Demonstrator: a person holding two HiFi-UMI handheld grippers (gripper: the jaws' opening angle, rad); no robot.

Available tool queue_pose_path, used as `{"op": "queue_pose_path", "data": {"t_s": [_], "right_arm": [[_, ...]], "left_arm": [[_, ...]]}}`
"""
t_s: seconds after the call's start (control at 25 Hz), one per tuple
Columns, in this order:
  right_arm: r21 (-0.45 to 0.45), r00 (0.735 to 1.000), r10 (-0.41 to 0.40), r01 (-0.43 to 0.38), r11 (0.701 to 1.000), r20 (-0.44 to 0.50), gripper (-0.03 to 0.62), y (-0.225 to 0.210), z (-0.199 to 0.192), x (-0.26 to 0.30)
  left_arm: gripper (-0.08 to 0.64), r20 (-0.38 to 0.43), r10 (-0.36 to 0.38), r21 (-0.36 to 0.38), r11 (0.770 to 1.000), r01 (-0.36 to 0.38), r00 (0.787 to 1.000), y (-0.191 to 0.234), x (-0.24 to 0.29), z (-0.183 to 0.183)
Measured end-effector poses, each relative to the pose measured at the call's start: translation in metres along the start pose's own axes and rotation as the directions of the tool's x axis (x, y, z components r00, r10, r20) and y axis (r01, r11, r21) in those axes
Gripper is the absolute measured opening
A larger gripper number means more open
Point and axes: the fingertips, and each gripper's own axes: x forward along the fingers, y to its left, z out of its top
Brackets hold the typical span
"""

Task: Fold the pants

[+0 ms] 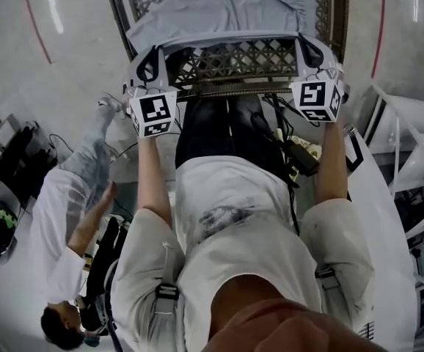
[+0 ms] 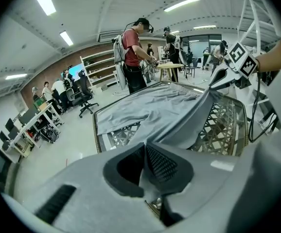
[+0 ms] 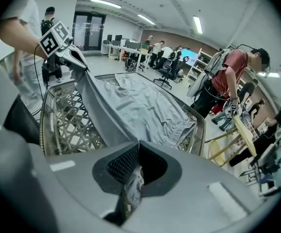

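The left gripper (image 1: 147, 66) is clamped tight on one near corner of the grey pants (image 1: 227, 6). This looks like the hem end, since the elastic waistband lies at the far side of the lattice table (image 1: 234, 59). The lifted edge runs taut across to the right gripper (image 1: 313, 53), pinched shut on the other corner. By my reading the first fold is only starting — carrying the hem over to the waistband is yet to do.
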Motion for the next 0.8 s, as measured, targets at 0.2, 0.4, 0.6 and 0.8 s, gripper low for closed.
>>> {"op": "queue_pose_path", "data": {"t_s": [0.2, 0.4, 0.6, 0.8], "right_arm": [[-0.001, 0.999, -0.039, 0.038, 0.999, -0.007, 0.015, -0.020, 0.018, 0.003], [-0.007, 0.997, -0.071, 0.071, 0.997, -0.008, 0.015, -0.029, 0.024, 0.001], [-0.013, 0.995, -0.097, 0.097, 0.995, -0.016, 0.015, -0.046, 0.038, 0.010], [-0.017, 0.993, -0.120, 0.120, 0.993, -0.018, 0.015, -0.061, 0.051, 0.016]], "left_arm": [[0.020, 0.016, -0.003, 0.015, 1.000, 0.002, 1.000, 0.020, 0.010, 0.023], [0.021, 0.038, 0.002, 0.033, 0.999, -0.003, 0.999, 0.028, 0.016, 0.037], [0.020, 0.055, 0.003, 0.053, 0.999, -0.006, 0.998, 0.046, 0.030, 0.058], [0.020, 0.070, 0.008, 0.065, 0.998, -0.012, 0.998, 0.059, 0.041, 0.073]]}}
